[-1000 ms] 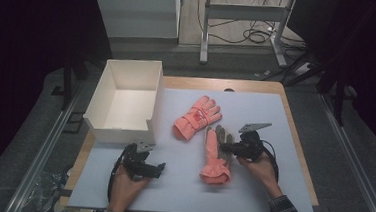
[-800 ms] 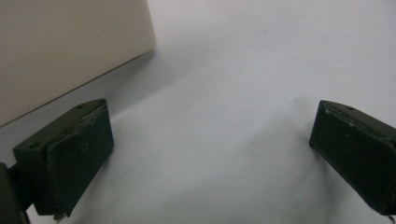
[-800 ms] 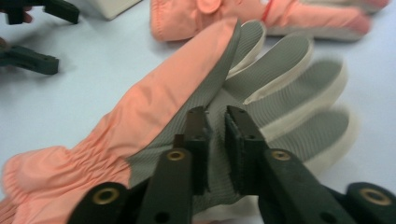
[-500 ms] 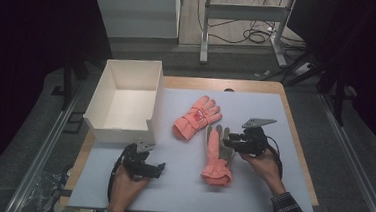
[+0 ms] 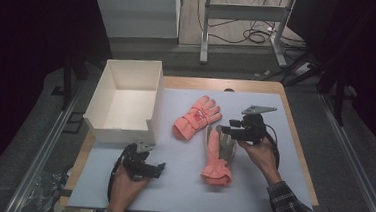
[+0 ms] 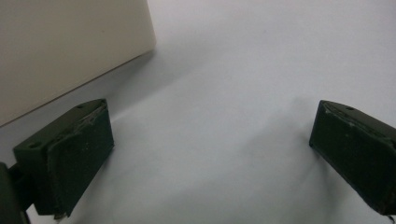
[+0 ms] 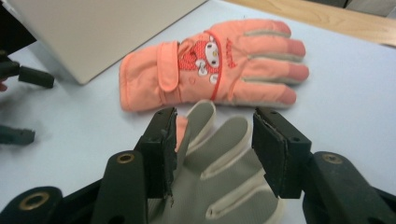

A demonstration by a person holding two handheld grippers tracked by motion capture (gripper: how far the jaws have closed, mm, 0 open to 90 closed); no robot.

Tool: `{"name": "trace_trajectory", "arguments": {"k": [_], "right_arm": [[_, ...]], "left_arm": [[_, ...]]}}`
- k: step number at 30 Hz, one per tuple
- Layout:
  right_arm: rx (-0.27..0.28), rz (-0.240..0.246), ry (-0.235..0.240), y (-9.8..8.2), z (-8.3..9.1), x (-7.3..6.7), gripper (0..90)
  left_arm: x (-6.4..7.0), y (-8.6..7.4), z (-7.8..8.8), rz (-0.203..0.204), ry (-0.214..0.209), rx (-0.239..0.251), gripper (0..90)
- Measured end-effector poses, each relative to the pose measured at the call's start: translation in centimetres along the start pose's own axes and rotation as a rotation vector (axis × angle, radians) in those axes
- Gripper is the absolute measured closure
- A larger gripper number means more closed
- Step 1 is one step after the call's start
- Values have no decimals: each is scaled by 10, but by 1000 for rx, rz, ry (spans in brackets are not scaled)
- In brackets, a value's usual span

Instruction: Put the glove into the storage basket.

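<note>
Palm-up glove point(image 5: 218, 156), grey palm, orange cuff point(image 5: 216, 172) toward bottom, flat, centre frame. Second glove point(image 5: 196, 117), orange, cartoon patch, back up, lies tilted just upper left of it.

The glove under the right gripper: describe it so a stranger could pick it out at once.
Start at the white box at the table's left, then move right across the pale mat to two gloves. The one meant is the nearer glove, lying grey palm up with its orange cuff toward the person. Its neighbour, the far glove, shows an orange back with a cartoon patch.
</note>
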State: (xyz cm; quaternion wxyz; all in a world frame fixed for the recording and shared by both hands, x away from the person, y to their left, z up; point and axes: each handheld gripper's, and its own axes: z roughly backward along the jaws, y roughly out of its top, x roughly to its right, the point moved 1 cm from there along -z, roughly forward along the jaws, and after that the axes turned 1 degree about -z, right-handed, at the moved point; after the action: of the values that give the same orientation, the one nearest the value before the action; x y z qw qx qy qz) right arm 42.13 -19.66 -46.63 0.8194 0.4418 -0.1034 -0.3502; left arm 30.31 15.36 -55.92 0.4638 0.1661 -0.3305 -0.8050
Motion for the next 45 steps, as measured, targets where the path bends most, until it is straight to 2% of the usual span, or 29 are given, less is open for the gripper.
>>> {"name": "trace_trajectory", "arguments": {"k": [4,6,14,21,25,33,37,41,45], "right_arm": [[-9,2,-17,9,-11,-2,481],[-23,0,-9,14,-18,-4,479],[-56,33,-10,28,-45,-7,482],[-86,57,-19,40,-66,-4,464],[-113,52,-7,47,-79,-3,422],[-137,64,-17,53,-103,4,415],[-173,78,-37,55,-117,6,407],[-214,59,-35,56,-130,11,406],[-263,57,-26,55,-140,14,462]], "left_arm": [[0,0,0,0,0,2,0],[0,0,0,0,0,2,0],[0,0,0,0,0,4,0],[0,0,0,-1,1,3,0],[0,0,0,-1,2,3,0],[0,0,0,3,0,3,0],[0,0,0,4,0,5,0],[0,0,0,4,0,4,0],[0,0,0,3,0,4,0]]}}
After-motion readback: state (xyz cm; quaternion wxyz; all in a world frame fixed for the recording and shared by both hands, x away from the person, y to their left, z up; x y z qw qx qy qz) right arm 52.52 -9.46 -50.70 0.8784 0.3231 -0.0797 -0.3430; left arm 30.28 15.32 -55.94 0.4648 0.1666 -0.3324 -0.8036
